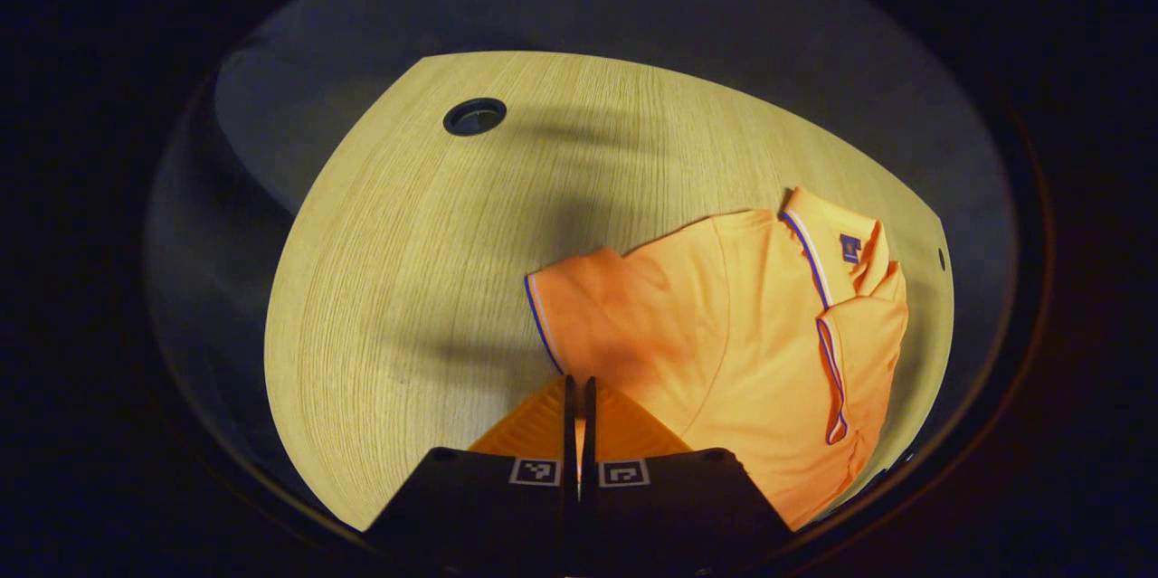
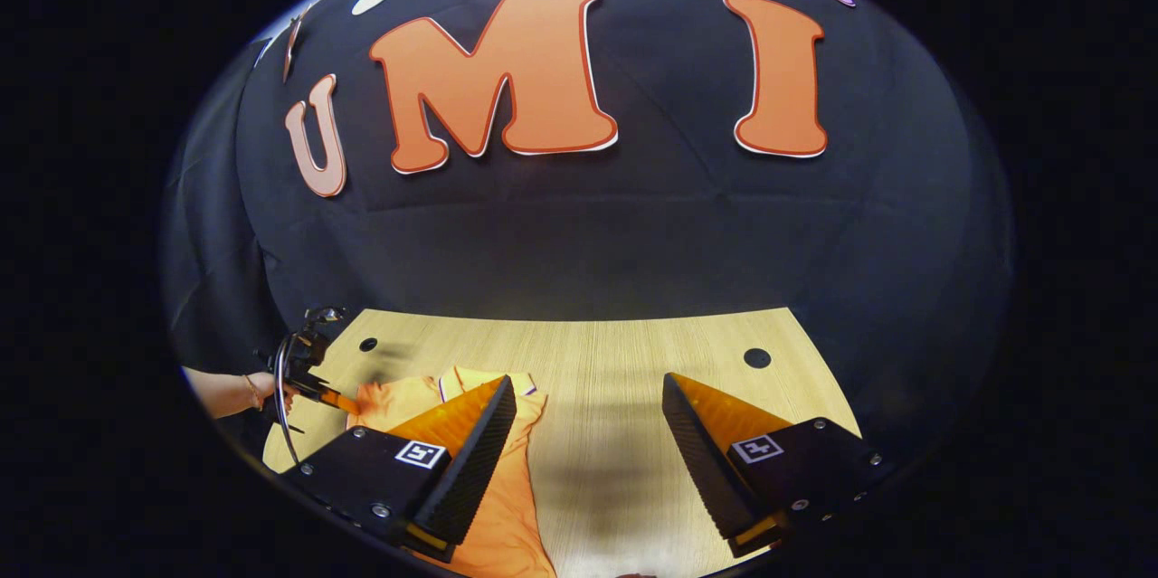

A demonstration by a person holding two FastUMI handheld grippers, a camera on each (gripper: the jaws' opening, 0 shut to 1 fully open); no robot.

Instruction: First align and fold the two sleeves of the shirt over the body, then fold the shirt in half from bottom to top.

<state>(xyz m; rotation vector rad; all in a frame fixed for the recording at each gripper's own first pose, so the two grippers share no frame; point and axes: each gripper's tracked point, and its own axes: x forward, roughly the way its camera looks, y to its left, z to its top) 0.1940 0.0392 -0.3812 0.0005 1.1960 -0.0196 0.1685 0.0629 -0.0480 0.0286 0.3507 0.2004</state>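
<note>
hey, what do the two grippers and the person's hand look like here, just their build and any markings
Each gripper, left gripper and right gripper, has black angular blocks with bolt heads, each block bearing a square black-and-white marker tag. The right fingers are wedge-shaped with ribbed inner faces. The person's hand wears a thin bracelet; a cable loops beside it.

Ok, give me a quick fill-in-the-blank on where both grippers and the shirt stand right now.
1. The left gripper has its fingers ____, with no shirt cloth seen between them.
2. The right gripper has its fingers ____, holding nothing.
3. The orange shirt lies on the ____ table.
4. The sleeve nearest the left gripper lies ____ from the body, not yet folded over it.

Missing words: shut; open; wooden; spread out
</note>
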